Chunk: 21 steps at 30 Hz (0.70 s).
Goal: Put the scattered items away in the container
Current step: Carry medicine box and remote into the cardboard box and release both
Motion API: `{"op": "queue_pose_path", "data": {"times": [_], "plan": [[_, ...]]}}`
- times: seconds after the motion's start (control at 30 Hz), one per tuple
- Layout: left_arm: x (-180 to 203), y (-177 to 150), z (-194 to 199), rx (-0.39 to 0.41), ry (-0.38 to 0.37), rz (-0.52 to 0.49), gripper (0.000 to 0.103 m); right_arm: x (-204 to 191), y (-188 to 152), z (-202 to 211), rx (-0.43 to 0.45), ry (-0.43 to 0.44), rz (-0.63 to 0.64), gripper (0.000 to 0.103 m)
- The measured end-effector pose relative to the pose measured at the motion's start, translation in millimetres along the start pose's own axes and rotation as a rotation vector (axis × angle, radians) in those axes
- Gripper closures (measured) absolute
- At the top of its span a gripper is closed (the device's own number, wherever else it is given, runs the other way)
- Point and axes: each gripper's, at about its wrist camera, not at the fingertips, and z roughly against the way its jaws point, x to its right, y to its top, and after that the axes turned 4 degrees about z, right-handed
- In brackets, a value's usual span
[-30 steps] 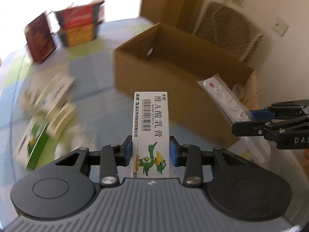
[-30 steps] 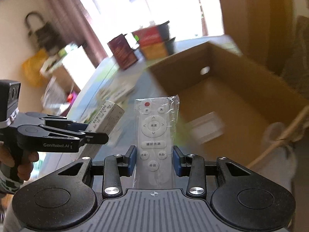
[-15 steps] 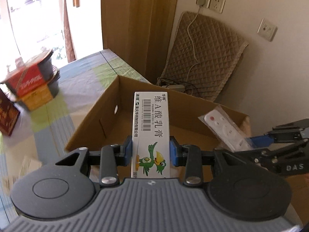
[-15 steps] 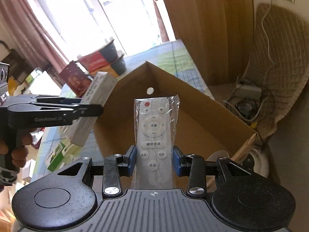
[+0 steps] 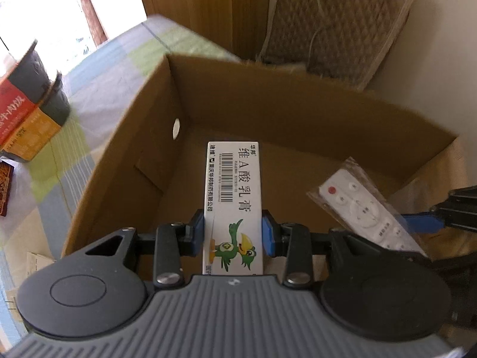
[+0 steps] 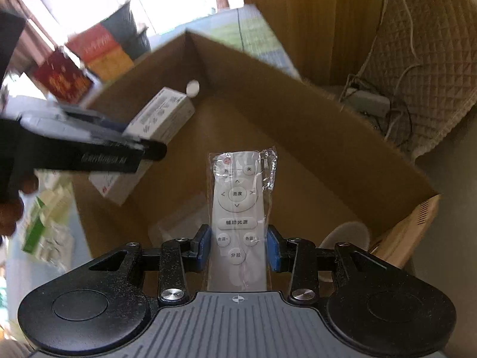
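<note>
Left gripper (image 5: pixel 233 236): blue pads clamped on both long sides of a white carton (image 5: pixel 233 197) printed with a barcode and a green cartoon bird. Carton sits centre frame in the left wrist view, held above the open cardboard box (image 5: pixel 125 161). Box fills the middle of the frame, with a round hole in its left wall.

Right gripper (image 6: pixel 237 246): pads pinching the lower end of a white remote (image 6: pixel 237 208) sealed in a clear plastic sleeve. Remote at centre frame in the right wrist view, also over the box opening. A pale flat item lies on the box floor, lower centre, too blurred to identify.

Same view, left side: the other gripper with its carton. Part of a hand (image 6: pixel 13 205) at the left edge.

Red and yellow packages (image 5: pixel 21 113) stand on the checked tablecloth (image 5: pixel 98 68), upper left. Quilted pad (image 5: pixel 337 21) against the wall, upper right.
</note>
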Motion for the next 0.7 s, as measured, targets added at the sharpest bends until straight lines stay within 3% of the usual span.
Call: {"op": "queue_pose_path", "data": {"times": [0.2,0.33,0.5,0.57,0.6,0.7], "plan": [[10.5,4.1,-30.4,-0.084,0.06,-0.087,0.07,-6.9,-10.3,-23.5,-0.057,-0.097,0.078,0.062],[13.0,3.8,-45.4,-0.134,0.101,-0.131,0.07,-5.1,-14.0,-31.8,-0.111,-0.11,0.104,0.062],[9.6,-1.7,-54.1,-0.18,0.094,-0.136,0.066,-1.7,-17.0,-35.9,-0.139,-0.106,0.129,0.062],[8.0,-4.4,-56.1,-0.191,0.104,-0.14,0.05,1.0,-18.9,-37.1,-0.153,-0.095,0.131,0.047],[6.9,-5.6,-56.4,-0.194,0.109,-0.144,0.047,1.0,-18.2,-34.7,-0.141,-0.084,0.136,0.035],[1.3,-8.4,-55.8,-0.203,0.115,-0.138,0.041,2.9,-17.3,-30.8,-0.141,-0.076,0.138,0.032]]}}
